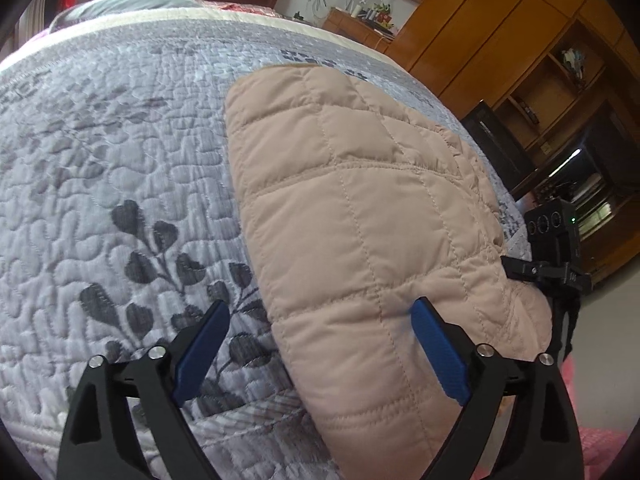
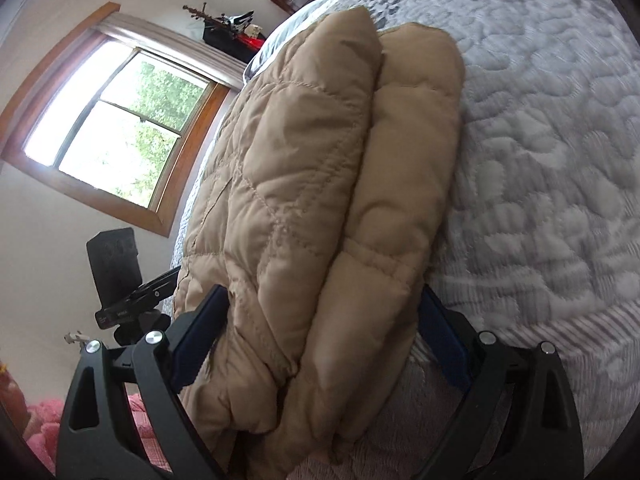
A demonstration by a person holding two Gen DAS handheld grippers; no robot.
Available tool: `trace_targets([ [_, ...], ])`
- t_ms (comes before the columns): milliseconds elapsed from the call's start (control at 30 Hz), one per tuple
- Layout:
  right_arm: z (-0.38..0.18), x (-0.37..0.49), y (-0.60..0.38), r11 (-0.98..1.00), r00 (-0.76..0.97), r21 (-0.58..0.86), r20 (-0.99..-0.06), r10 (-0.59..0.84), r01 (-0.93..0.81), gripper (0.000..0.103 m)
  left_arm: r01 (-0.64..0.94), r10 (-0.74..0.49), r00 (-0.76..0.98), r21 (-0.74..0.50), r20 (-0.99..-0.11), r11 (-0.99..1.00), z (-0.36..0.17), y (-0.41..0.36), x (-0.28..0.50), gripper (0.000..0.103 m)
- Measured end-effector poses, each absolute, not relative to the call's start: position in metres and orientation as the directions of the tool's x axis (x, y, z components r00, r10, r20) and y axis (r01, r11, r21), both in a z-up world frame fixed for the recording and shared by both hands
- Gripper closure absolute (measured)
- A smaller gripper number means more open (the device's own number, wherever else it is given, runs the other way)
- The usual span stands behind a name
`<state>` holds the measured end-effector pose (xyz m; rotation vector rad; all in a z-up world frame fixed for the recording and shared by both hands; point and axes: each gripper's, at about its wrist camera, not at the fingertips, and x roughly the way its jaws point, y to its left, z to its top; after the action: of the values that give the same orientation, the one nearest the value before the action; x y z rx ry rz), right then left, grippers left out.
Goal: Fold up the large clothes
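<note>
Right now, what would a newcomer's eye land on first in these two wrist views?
First, the puffy tan quilted jacket, folded into a thick bundle near the edge of the grey leaf-patterned bedspread. In the right wrist view the right gripper straddles the bundle's near end, blue fingers on either side of it. The left gripper hangs wide open over the jacket's edge, one finger above the bedspread, the other above the jacket.

Beige quilted jacket point(image 1: 360, 208); grey bedspread point(image 1: 120, 160), dark leaf print; blue-padded black tongs point(image 1: 320, 316).
</note>
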<state>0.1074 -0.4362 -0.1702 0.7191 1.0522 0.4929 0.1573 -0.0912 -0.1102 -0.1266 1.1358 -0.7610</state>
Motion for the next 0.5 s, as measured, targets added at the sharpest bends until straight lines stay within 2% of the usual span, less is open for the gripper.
trace_targets([
  [167,-0.167,0.116,-0.424,0.685,0.415,0.726,-0.606,0.679,-0.061,0.010,0.464,-0.684,0.117,-0.570,-0.720,0.679,-0.123,-0.100,0.166,0.008],
  [267,-0.165,0.120,-0.416,0.698,0.419,0.711,-0.611,0.672,-0.084,0.013,0.463,-0.688,0.122,-0.573,-0.715,0.677,-0.125,-0.106,0.166,0.008],
  [300,-0.164,0.121,-0.412,0.705,0.423,0.703,-0.613,0.667,-0.093,0.017,0.469,-0.687,0.132,-0.566,-0.714,0.678,-0.124,-0.107,0.164,0.010],
  [367,-0.160,0.121,-0.405,0.714,0.435,0.690,-0.611,0.661,-0.116,0.034,0.481,-0.681,0.153,-0.548,-0.717,0.685,-0.121,-0.109,0.160,0.019],
  [433,-0.155,0.120,-0.402,0.716,0.455,0.686,-0.600,0.658,-0.130,0.043,0.491,-0.678,0.174,-0.534,-0.714,0.688,-0.116,-0.109,0.155,0.033],
  [500,-0.151,0.117,-0.401,0.723,0.474,0.677,-0.595,0.649,-0.139,0.051,0.494,-0.677,0.192,-0.526,-0.710,0.692,-0.111,-0.109,0.150,0.038],
])
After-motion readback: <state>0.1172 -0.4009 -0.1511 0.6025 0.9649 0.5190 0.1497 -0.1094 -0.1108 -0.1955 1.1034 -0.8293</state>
